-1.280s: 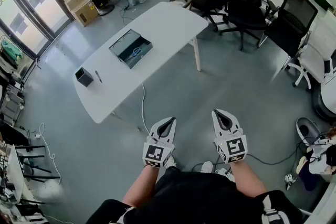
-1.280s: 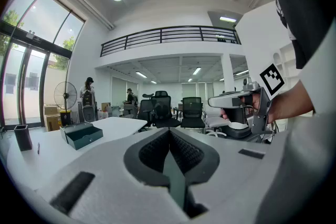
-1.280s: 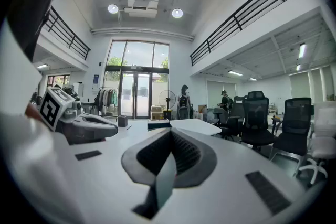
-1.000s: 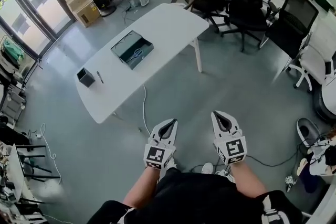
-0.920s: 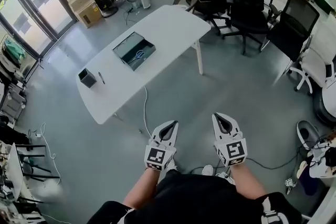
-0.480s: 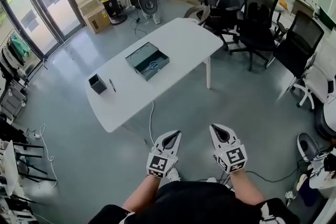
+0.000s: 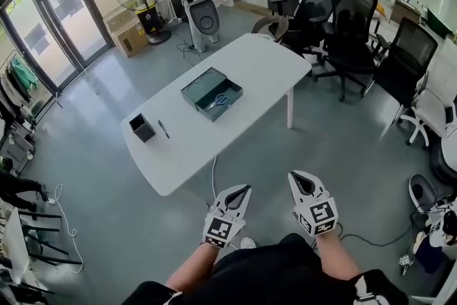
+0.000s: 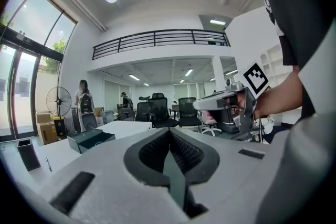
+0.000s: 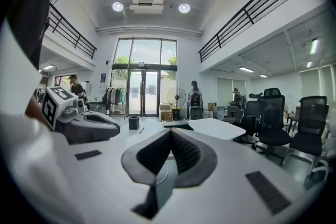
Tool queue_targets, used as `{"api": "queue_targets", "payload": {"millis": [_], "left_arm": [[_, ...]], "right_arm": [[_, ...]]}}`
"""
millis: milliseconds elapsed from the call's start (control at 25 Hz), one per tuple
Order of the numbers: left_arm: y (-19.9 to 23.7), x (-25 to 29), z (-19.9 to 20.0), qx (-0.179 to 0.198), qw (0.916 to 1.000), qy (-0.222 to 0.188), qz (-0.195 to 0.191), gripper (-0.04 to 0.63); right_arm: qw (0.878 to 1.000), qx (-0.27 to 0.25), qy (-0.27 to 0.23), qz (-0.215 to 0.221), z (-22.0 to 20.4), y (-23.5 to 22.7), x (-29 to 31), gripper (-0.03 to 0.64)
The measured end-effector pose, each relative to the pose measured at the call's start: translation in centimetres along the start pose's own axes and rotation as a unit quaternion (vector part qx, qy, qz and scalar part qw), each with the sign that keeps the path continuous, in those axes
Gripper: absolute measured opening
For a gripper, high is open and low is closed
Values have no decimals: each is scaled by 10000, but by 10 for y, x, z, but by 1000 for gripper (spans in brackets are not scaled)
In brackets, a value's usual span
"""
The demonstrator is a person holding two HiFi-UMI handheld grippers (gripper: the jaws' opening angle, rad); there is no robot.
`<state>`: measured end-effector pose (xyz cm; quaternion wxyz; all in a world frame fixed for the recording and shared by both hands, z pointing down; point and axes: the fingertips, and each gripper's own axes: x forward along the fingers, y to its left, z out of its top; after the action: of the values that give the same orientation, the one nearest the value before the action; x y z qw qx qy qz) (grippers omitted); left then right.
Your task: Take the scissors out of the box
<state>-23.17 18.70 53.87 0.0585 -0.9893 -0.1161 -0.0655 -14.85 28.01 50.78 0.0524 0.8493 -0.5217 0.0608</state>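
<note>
Open-plan office, white desk (image 7: 250, 61): scissors (image 7: 218, 101) lie inside open box (image 7: 202, 87) at desk centre. Left gripper (image 7: 245, 188) and right gripper (image 7: 295, 175), both fingers pressed together, held well apart from desk at 6 o'clock.

White desk (image 7: 257, 61); on it a dark green-grey box (image 7: 203, 86), blue-handled scissors (image 7: 220, 101), black cup (image 7: 142, 128). White left tool (image 7: 245, 189) and right tool (image 7: 295, 175) carry black-and-white square markers.

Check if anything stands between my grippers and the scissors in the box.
Nothing visible does. The scissors lie in the open-topped box on the white table, and only floor, crossed by a white cable, separates the left gripper and right gripper from it. The cup and pen sit left of the box.
</note>
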Motion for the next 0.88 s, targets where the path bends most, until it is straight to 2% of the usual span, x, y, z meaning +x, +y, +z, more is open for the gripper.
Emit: {"api": "queue_targets", "payload": {"millis": [360,680,880], "left_arm": [[34,16,-12,-225,9997,-93,61,9],[47,85,0,-219,9997,-2,136,9],[66,139,9,-222,9992,26,329,9]], "right_arm": [[9995,-139,198,-184,-4,-15,10,6],[9997,-128,212,-90,1,-80,46,6],[9998,-142,102,30,6,-131,72,6]]}}
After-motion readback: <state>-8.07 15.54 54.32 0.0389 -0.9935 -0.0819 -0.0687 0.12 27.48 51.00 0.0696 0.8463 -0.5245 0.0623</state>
